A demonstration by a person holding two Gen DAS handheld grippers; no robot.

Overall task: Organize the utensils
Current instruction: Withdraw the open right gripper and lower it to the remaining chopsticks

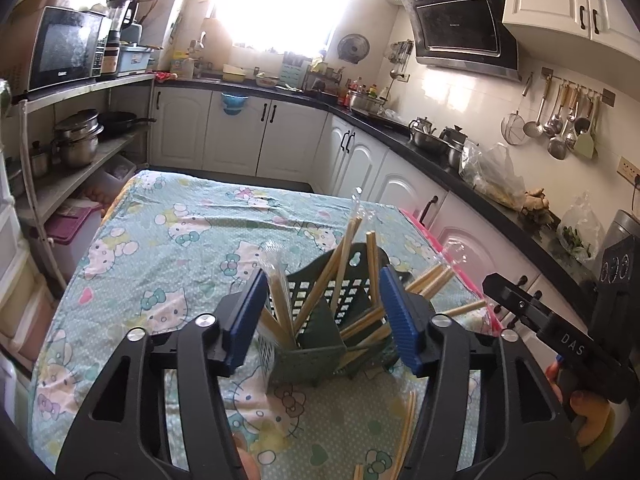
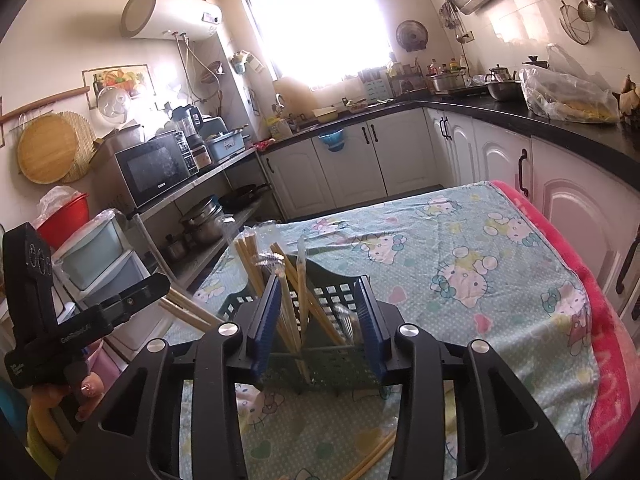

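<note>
A dark green perforated utensil holder (image 1: 316,344) stands on the table and holds several wooden chopsticks (image 1: 344,256), some in clear wrappers. My left gripper (image 1: 324,312) is open, its blue pads on either side of the holder, holding nothing. In the right wrist view the same holder (image 2: 332,360) with chopsticks (image 2: 250,264) sits between the open jaws of my right gripper (image 2: 318,320), which is empty. Loose chopsticks (image 1: 404,436) lie on the cloth near the front; they also show in the right wrist view (image 2: 370,460). Each gripper's body shows at the edge of the other view.
The table has a Hello Kitty cloth (image 1: 180,240) and a pink edge (image 2: 608,340). Kitchen counters (image 1: 460,168) with pots run along the right. A shelf with a microwave (image 1: 64,48) and pans stands at the left.
</note>
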